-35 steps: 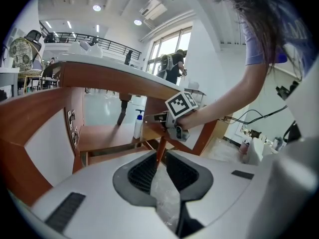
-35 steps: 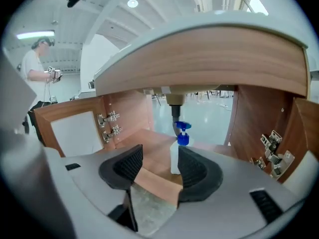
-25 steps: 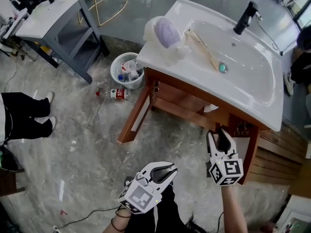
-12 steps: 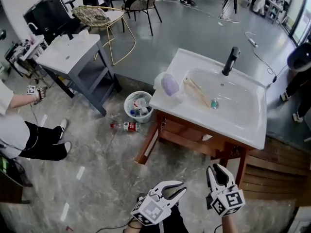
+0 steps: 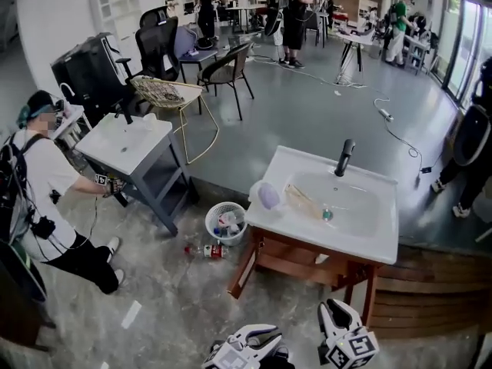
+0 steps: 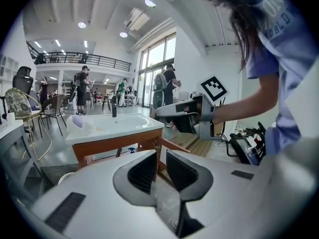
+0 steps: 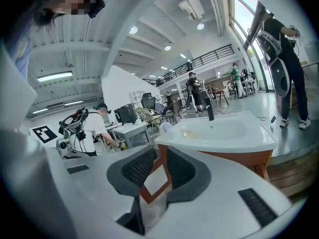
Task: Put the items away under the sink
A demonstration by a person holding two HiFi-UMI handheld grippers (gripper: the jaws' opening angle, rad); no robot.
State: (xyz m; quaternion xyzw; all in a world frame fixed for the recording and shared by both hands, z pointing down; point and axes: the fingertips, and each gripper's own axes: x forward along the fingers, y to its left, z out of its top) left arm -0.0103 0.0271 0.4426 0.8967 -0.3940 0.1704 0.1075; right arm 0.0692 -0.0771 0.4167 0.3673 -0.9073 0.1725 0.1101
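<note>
Wide view here: the white washbasin on its open wooden stand (image 5: 384, 241) sits dead ahead. That bare frame underneath is where the goods belong, I'd say. Left of it on the floor is a white mesh waste basket (image 5: 225, 221) with bottles in it, parked right by the stand's leg.

Down at the bottom edge, both tools point toward the stand but hang well apart from it. That reads to me as a standing-off carry, nothing being worked. The left gripper (image 5: 261, 334) shows a narrow gap between its jaws and holds nothing. The right gripper (image 5: 332, 307) has just been closing its jaws; a slim gap remains, nothing between them.

The items wait up top. A lilac rounded thing on a white cloth (image 5: 268, 196) sits on the basin's left corner. A red-labelled plastic bottle (image 5: 207, 250) lies on the floor beside the basket. A pale wooden stick (image 5: 301, 200) lies in the bowl, with a small teal piece (image 5: 327, 215) just beside it.
</note>
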